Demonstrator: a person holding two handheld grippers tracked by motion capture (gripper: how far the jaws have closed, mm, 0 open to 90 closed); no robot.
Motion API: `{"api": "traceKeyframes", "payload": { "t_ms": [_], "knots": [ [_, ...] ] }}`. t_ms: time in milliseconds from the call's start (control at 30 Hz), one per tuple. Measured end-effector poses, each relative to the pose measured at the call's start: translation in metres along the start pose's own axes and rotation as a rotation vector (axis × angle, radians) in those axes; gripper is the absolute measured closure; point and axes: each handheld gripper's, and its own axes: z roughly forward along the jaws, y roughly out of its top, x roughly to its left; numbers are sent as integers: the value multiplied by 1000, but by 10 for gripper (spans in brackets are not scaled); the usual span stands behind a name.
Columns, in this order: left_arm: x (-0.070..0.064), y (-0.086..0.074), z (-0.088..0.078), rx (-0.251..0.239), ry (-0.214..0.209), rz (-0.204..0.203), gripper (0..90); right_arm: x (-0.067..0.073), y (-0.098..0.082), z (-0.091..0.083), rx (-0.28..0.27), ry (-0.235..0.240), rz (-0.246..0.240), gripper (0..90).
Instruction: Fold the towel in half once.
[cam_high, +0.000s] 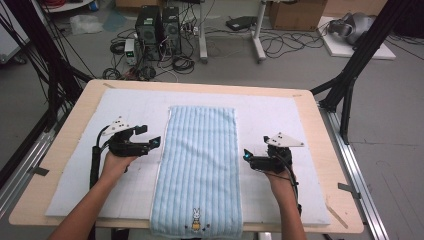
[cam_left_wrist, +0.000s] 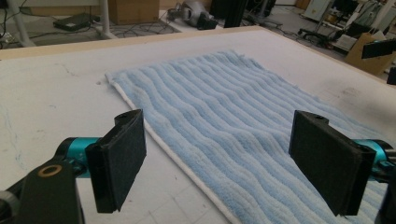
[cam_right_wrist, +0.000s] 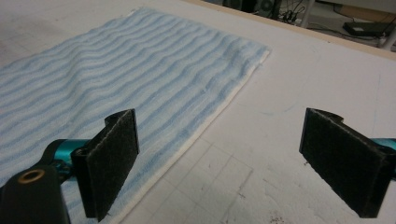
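A light blue striped towel (cam_high: 198, 160) lies flat and lengthwise down the middle of the white mat (cam_high: 280, 115), a small rabbit picture at its near end, which hangs over the table's front edge. My left gripper (cam_high: 154, 143) is open just off the towel's left edge. In the left gripper view the towel (cam_left_wrist: 233, 121) and its white hem run between the wide-apart pads (cam_left_wrist: 122, 158). My right gripper (cam_high: 246, 156) is open at the towel's right edge. In the right gripper view the towel (cam_right_wrist: 116, 79) lies left of the gap, bare mat (cam_right_wrist: 261, 154) between the pads (cam_right_wrist: 114, 154).
The mat covers a wooden table (cam_high: 320, 145) with bare wood at its rims. Black frame legs (cam_high: 350, 75) stand at both back corners. Computer towers (cam_high: 157, 27), cables and cardboard boxes (cam_high: 297, 12) sit on the floor beyond.
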Motion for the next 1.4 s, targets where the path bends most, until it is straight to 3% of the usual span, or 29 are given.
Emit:
{"api": "traceKeyframes", "payload": {
  "t_ms": [700,933,1067,1167,1300,1400],
  "knots": [
    [5,0,6,45,-22,-62,218,0,-1,14,61,43,43,112],
    [4,8,12,26,8,-79,185,-1,2,13,63,52,78,113],
    [10,12,22,73,30,-84,197,-1,4,13,61,57,85,113],
    [15,12,30,93,35,-98,255,0,5,18,66,72,76,114],
    [24,7,48,180,50,-119,332,-2,12,30,101,75,70,115],
    [27,8,59,205,78,-117,359,-5,20,42,120,76,76,114]
  ]
}}
